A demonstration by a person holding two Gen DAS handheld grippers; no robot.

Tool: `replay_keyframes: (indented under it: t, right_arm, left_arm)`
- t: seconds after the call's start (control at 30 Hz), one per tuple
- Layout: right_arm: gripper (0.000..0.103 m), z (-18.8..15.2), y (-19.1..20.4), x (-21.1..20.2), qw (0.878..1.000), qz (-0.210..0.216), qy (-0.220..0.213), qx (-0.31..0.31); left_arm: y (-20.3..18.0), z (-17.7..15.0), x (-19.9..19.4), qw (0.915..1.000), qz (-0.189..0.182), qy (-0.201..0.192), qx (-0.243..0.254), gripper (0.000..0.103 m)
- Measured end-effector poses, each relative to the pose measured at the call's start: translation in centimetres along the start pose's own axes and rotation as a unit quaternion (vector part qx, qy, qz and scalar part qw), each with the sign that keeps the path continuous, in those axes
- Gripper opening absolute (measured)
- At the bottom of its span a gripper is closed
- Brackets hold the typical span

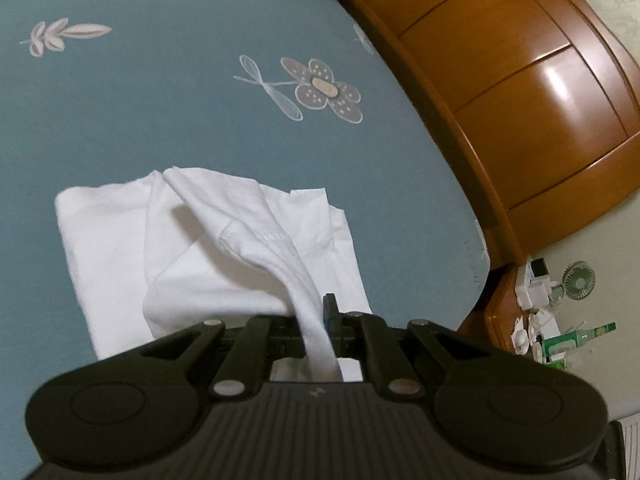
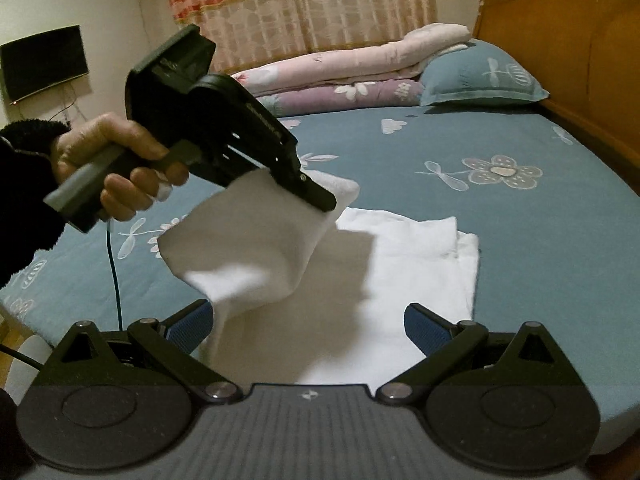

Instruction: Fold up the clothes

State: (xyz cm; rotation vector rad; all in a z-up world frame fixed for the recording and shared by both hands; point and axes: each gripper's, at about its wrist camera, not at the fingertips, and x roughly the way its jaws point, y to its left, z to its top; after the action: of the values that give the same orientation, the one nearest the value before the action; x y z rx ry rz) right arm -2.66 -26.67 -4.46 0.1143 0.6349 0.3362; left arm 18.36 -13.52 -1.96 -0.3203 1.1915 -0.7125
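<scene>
A white garment (image 1: 120, 248) (image 2: 424, 264) lies partly folded on the blue flowered bedsheet (image 1: 160, 112) (image 2: 540, 240). My left gripper (image 1: 320, 320) is shut on a bunched edge of it, and the cloth rises from the bed into the jaws. In the right wrist view a hand holds that left gripper (image 2: 316, 194) above the bed, with a lifted flap (image 2: 248, 248) of the garment hanging from it. My right gripper (image 2: 308, 328) is open, low over the garment's near end; its blue pads (image 2: 424, 328) stand wide apart with nothing between them.
A wooden headboard (image 1: 520, 92) (image 2: 560, 40) bounds the bed. A blue pillow (image 2: 480, 76) and folded quilts (image 2: 352, 76) lie at the far end. A bedside stand (image 1: 496, 312) carries a small fan (image 1: 578, 280) and a green bottle (image 1: 588, 334). A cable (image 2: 114, 272) hangs from the left gripper.
</scene>
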Motion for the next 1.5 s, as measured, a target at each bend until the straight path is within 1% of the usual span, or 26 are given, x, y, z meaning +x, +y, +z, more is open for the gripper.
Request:
replay_keyframes:
  t: [0.27, 0.47, 0.6, 0.63, 0.67, 0.73, 0.77, 0.87, 0.93, 1.1, 1.27, 1.37, 1.5]
  right_arm:
    - [0.103, -0.4, -0.3, -0.2, 1.000, -0.007, 0.003, 0.006]
    - [0.103, -0.7, -0.5, -0.1, 1.000, -0.014, 0.010, 0.009]
    - [0.103, -0.7, -0.5, -0.1, 1.000, -0.019, 0.012, 0.008]
    - [0.103, -0.8, -0.5, -0.1, 1.000, -0.020, 0.012, 0.008]
    - [0.103, -0.8, -0.6, -0.1, 1.000, -0.021, 0.013, 0.008]
    - [0.103, -0.8, -0.6, -0.1, 1.000, -0.024, 0.015, 0.009]
    - [0.103, -0.9, -0.6, -0.1, 1.000, -0.025, 0.016, 0.010]
    - [0.103, -1.0, -0.5, -0.2, 0.999, -0.029, 0.016, 0.011]
    - [0.103, -1.0, -0.5, -0.3, 0.999, -0.030, 0.017, 0.010]
    - [0.103, -1.2, -0.4, -0.6, 0.999, -0.042, 0.020, 0.005]
    - [0.103, -1.2, -0.7, -0.3, 0.999, -0.043, 0.022, 0.011]
    - [0.103, -1.2, -0.6, 0.0, 0.999, -0.040, 0.025, 0.011]
    - [0.103, -1.3, -0.3, 0.2, 0.999, -0.035, 0.026, 0.009]
  left_arm:
    - [-1.5, 0.5, 2.6, 0.9998, 0.003, 0.012, 0.014, 0.005]
    - [-1.1, 0.5, 4.9, 0.9997, 0.012, 0.021, -0.001, 0.006]
    - [-1.1, 0.4, 6.5, 0.9994, 0.004, 0.034, -0.007, 0.021]
    - [-1.2, 0.4, 6.8, 0.9993, -0.001, 0.037, -0.009, 0.030]
    - [-1.3, 0.4, 7.0, 0.9992, -0.010, 0.039, -0.009, 0.042]
    - [-1.5, 0.4, 7.4, 0.9990, -0.019, 0.038, -0.009, 0.052]
    - [-1.7, 0.4, 7.6, 0.9990, -0.020, 0.038, -0.010, 0.056]
    - [-1.9, 0.3, 8.1, 0.9989, -0.025, 0.039, -0.013, 0.066]
    - [-2.0, 0.3, 8.4, 0.9987, -0.028, 0.040, -0.016, 0.068]
    - [-2.1, 0.2, 9.1, 0.9982, -0.037, 0.042, -0.023, 0.068]
    - [-2.2, 0.0, 7.1, 0.9982, -0.053, 0.028, 0.001, 0.068]
    - [-2.4, 0.5, 7.4, 0.9982, -0.052, 0.027, 0.009, 0.071]
    - [-2.6, 1.2, 7.7, 0.9981, -0.051, 0.026, 0.020, 0.072]
